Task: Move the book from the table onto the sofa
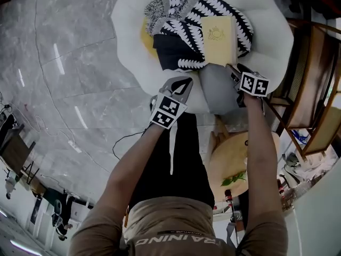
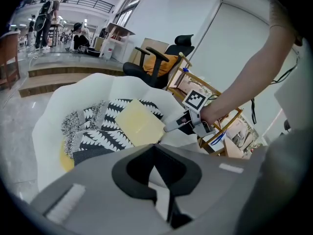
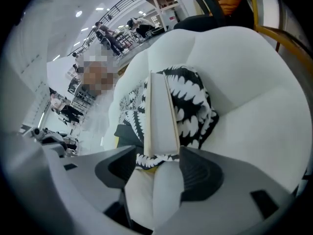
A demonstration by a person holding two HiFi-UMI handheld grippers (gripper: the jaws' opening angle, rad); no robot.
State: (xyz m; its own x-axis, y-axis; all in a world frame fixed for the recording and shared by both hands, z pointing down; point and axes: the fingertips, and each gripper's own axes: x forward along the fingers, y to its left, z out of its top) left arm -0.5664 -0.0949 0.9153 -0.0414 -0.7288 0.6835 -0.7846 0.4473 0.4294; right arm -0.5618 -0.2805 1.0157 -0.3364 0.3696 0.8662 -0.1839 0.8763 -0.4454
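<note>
A pale yellow book lies flat on a black-and-white patterned cloth in the hollow of the white beanbag sofa. My right gripper stands at the book's near edge. In the right gripper view the book ends just between the wide-apart jaws of that gripper, and the pads do not press on it. My left gripper hovers over the sofa's front rim, left of the book, its jaws together with nothing in them. The left gripper view shows the book beyond its tips.
A yellow cushion peeks from under the cloth at the left. A wooden chair frame stands to the right of the sofa. A round wooden table with a green sprig sits near my right side. Grey marble floor spreads to the left.
</note>
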